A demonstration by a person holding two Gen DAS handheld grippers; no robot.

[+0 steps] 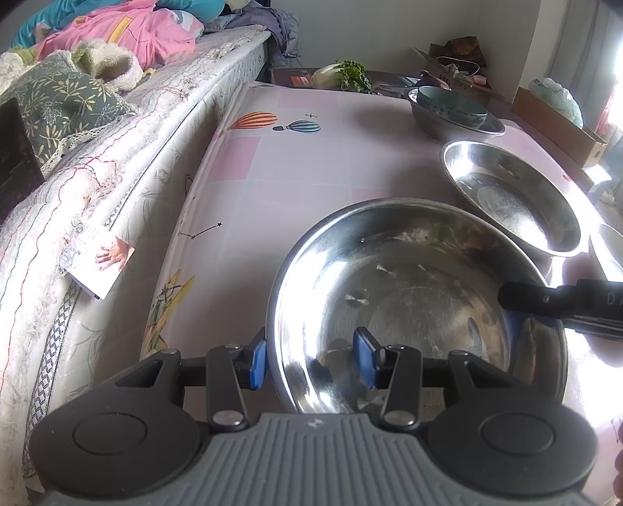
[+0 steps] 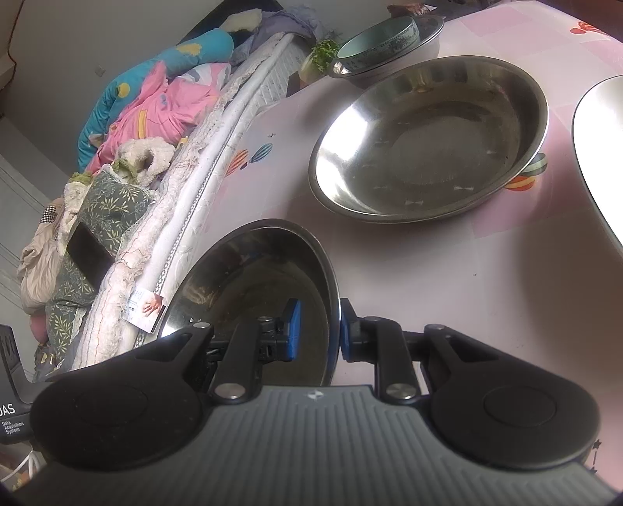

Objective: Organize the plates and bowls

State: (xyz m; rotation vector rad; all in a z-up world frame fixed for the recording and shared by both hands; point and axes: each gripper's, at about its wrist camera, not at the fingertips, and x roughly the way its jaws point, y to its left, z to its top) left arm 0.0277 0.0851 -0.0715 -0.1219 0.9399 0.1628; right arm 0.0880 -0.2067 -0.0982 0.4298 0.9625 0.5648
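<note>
A large steel bowl (image 1: pixel 416 303) sits nearest on the pink tablecloth. My left gripper (image 1: pixel 311 360) is open and straddles its left rim, one blue pad outside and one inside. My right gripper (image 2: pixel 317 331) is shut on the opposite rim of the same bowl (image 2: pixel 253 288); its black finger (image 1: pixel 521 299) shows at the right in the left wrist view. A second steel bowl (image 1: pixel 510 198) (image 2: pixel 428 140) rests just beyond. Farther back a blue-patterned ceramic bowl (image 1: pixel 451 103) (image 2: pixel 377 37) sits in a steel dish (image 1: pixel 486 128).
A white dish (image 2: pixel 599 148) lies at the table's right edge. A bed (image 1: pixel 97 175) heaped with clothes and pillows runs along the table's left side. Cabbage (image 1: pixel 342 74) and a cardboard box (image 1: pixel 557 120) stand past the far end.
</note>
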